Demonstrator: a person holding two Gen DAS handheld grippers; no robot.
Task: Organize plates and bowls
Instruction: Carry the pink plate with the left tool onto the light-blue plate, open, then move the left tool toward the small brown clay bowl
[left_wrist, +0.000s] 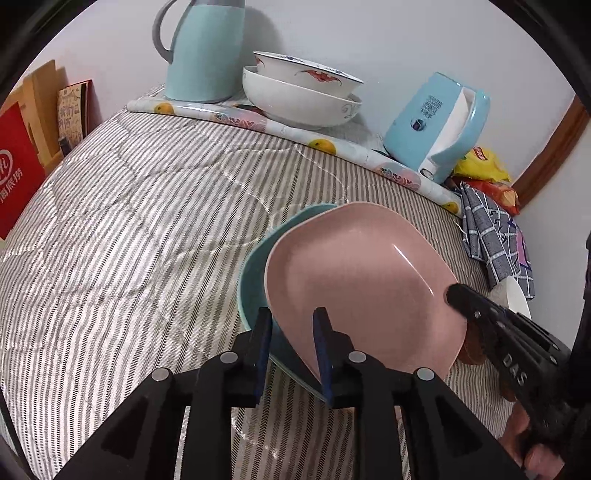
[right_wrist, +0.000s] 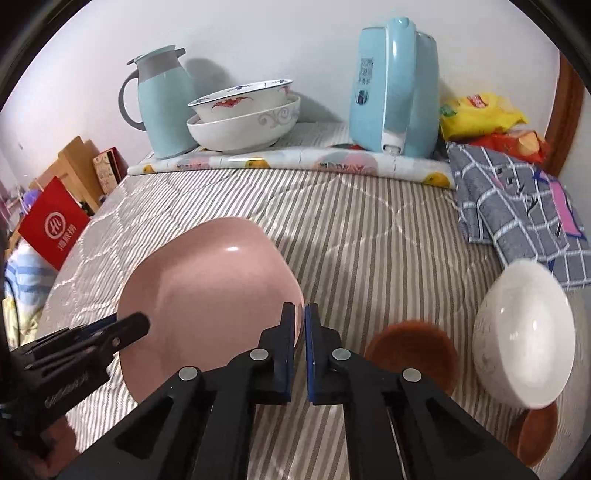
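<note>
Both the left gripper (left_wrist: 291, 350) and right gripper (right_wrist: 300, 354) are matte black plastic with dark blue pads (left_wrist: 321, 347) and round silver screws (right_wrist: 259, 354); white raised lettering marks each arm

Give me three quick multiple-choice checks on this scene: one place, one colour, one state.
1. Where are the stacked patterned bowls?
A. Nearest the cameras
B. Between the thermos jug and the blue appliance
C. On the pink plate

2. What colour is the lower plate, under the pink plate?
A. Brown
B. White
C. Teal

3. What is the right tool doing?
A. Closed on the pink plate's rim
B. Wide open, touching nothing
C. Out of view

Answers:
1 B: they stand on the fruit-print mat between the two.
2 C: a teal rim shows beside the pink one in the left wrist view.
3 A: its fingers pinch that rim.
</note>
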